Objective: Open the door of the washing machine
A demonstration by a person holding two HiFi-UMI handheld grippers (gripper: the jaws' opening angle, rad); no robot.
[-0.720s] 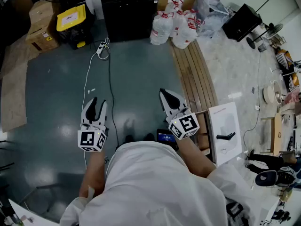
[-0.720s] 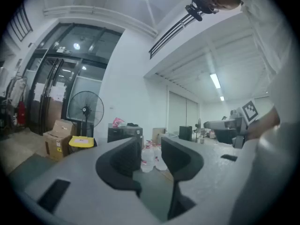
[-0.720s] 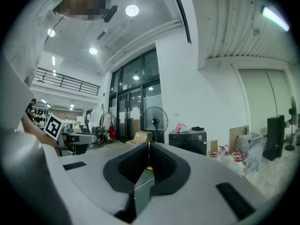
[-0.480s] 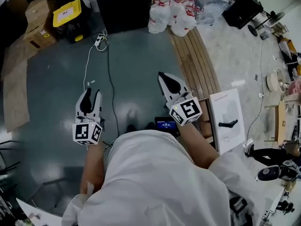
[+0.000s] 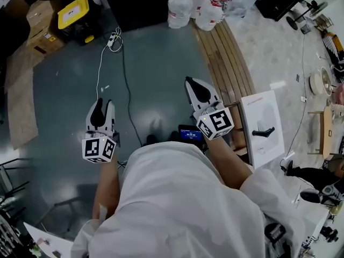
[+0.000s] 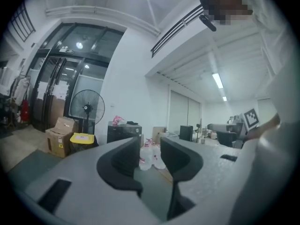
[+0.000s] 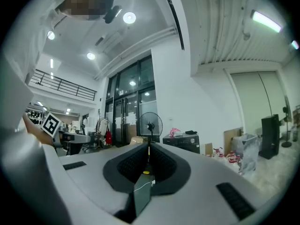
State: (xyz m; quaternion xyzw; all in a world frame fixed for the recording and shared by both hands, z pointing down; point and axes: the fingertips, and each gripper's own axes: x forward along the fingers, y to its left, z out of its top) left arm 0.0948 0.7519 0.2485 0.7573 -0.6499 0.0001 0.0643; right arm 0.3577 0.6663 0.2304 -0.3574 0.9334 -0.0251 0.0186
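Head view first: both tools are up in front of the person, aimed level across the grey-green floor (image 5: 64, 101). The thing to watch is the black boxy appliance (image 5: 140, 4) at the far end, right against the top edge. By my reading that's the washing machine. It sits well apart from both tools, nowhere near reach.

Now the left gripper (image 5: 102, 104): jaws standing apart, nothing between them. In the left gripper view its gap (image 6: 150, 146) frames only the distant water bottles (image 6: 147, 157), and the black boxy appliance (image 6: 119, 130) shows just left of that gap. Over to the right gripper (image 5: 189, 81): jaws brought together, holding nothing. In the right gripper view (image 7: 149, 149) the appliance (image 7: 183, 142) sits off to the right of the tips.

So the machine lies ahead, between the two lines of aim. Neither hand is clearly nearer. The right one is held a touch further forward, but the left is the one ready to take a handle. Door and handle can't be made out from here. The coming move, I'd say, is a straight walk forward beside the white cable (image 5: 99, 77)
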